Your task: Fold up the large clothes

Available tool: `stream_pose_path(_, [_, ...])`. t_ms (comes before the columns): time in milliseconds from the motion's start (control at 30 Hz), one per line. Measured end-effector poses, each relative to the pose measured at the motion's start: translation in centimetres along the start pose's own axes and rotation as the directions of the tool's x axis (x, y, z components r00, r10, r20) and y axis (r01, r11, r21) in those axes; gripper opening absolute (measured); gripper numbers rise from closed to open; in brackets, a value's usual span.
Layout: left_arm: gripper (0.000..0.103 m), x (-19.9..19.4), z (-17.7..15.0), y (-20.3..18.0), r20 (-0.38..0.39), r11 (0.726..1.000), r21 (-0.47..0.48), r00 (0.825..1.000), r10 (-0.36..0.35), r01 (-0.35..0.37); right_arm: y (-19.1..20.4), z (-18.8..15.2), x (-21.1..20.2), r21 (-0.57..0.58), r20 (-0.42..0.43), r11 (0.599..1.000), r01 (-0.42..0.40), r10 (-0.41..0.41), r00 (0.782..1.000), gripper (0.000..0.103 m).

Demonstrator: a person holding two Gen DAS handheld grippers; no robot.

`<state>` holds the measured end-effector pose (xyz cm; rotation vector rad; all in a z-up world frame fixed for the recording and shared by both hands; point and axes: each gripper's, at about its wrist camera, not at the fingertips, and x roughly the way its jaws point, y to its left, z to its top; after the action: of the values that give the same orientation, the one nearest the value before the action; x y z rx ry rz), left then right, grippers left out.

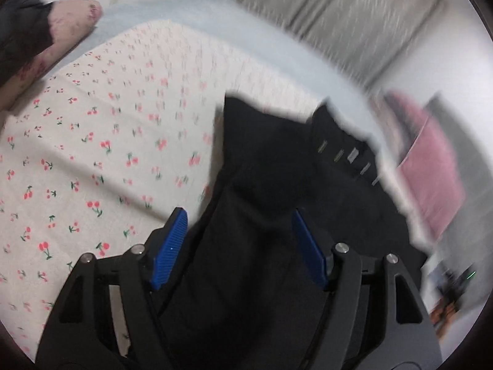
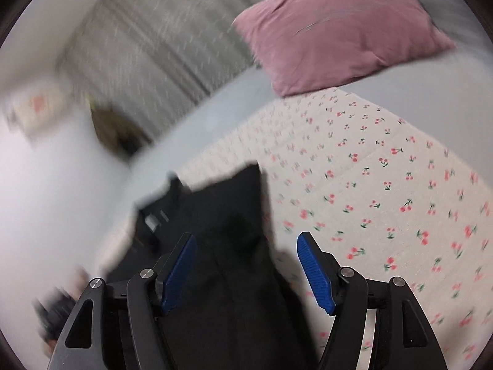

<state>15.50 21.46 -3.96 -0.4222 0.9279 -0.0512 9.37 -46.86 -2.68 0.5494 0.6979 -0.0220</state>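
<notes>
A black garment (image 1: pixel 277 160) lies on a cherry-print sheet (image 1: pixel 92 154) spread over the bed. A row of small pale marks (image 1: pixel 348 157) shows near its far right edge. My left gripper (image 1: pixel 238 215) hangs over it, open, blue pads wide apart with black cloth lying between them and not pinched. In the right wrist view the same black garment (image 2: pixel 234 203) runs from the sheet (image 2: pixel 385 185) toward the bed's left edge. My right gripper (image 2: pixel 246 237) is open above it, with its left pad over the cloth and its right pad over the sheet.
A pink pillow (image 2: pixel 336 27) lies at the far end of the bed, also seen blurred as a pink pillow (image 1: pixel 431 166) in the left wrist view. A floral pillow (image 1: pixel 71 21) and dark cloth (image 1: pixel 18 30) sit at the upper left. Grey curtains (image 2: pixel 160 30) hang behind the bed.
</notes>
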Motion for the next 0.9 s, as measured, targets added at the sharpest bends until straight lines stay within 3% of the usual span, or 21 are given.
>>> stream_pose_path(167, [0.07, 1.6, -0.2, -3.3, 0.03, 0.976, 0.196, 0.996, 0.089, -0.093, 2.0, -0.6, 3.2, -0.137, -0.049, 0.99, 0.02, -0.027, 0.998, 0.066])
stream_pose_path(233, [0.054, 2.3, 0.4, -4.0, 0.035, 0.971, 0.218, 0.995, 0.095, -0.1, 3.2, -1.2, 4.3, -0.216, -0.07, 0.976, 0.035, -0.051, 0.996, 0.054])
stream_pose_path(267, [0.032, 2.6, 0.6, -4.2, 0.033, 0.969, 0.217, 0.993, 0.111, -0.116, 3.6, -1.4, 4.8, -0.238, -0.075, 0.97, 0.047, -0.067, 0.995, 0.036])
stream_pose_path(300, [0.014, 2.8, 0.7, -4.2, 0.031, 0.968, 0.216, 0.992, 0.124, -0.128, 4.0, -1.5, 5.4, -0.265, -0.079, 0.961, 0.074, -0.098, 0.992, 0.01])
stream_pose_path(367, [0.009, 2.2, 0.6, -4.4, 0.06, 0.966, 0.233, 0.993, 0.103, -0.114, 4.1, -1.5, 5.4, -0.267, -0.066, 0.96, 0.089, -0.111, 0.992, 0.008])
stream_pose_path(433, [0.007, 0.7, 0.5, -4.4, 0.108, 0.963, 0.249, 0.991, 0.08, -0.105, 4.3, -0.9, 3.4, -0.243, 0.0, 0.968, 0.059, -0.061, 0.998, 0.007])
stream_pose_path(567, [0.006, -1.9, 1.8, -2.4, 0.161, 0.991, 0.136, 0.987, -0.027, 0.005, 4.3, 0.6, -0.4, -0.164, 0.122, 0.986, -0.018, 0.038, 0.992, 0.006])
stream_pose_path(700, [0.006, -2.3, 3.5, -2.2, 0.171, 0.995, 0.088, 0.984, -0.057, 0.042, 6.0, 2.0, -0.2, -0.183, 0.156, 0.983, 0.018, 0.011, 0.988, 0.006])
stream_pose_path(800, [0.006, -2.6, 6.6, -2.9, 0.183, 0.994, 0.062, 0.978, -0.097, 0.087, 7.5, 4.1, 0.7, -0.206, 0.166, 0.978, 0.029, 0.006, 0.986, 0.006])
stream_pose_path(900, [0.006, -2.4, 9.7, -4.3, 0.212, 0.996, 0.066, 0.974, -0.08, 0.067, 9.3, 7.3, 1.6, -0.212, 0.192, 0.977, 0.038, 0.003, 0.981, 0.006])
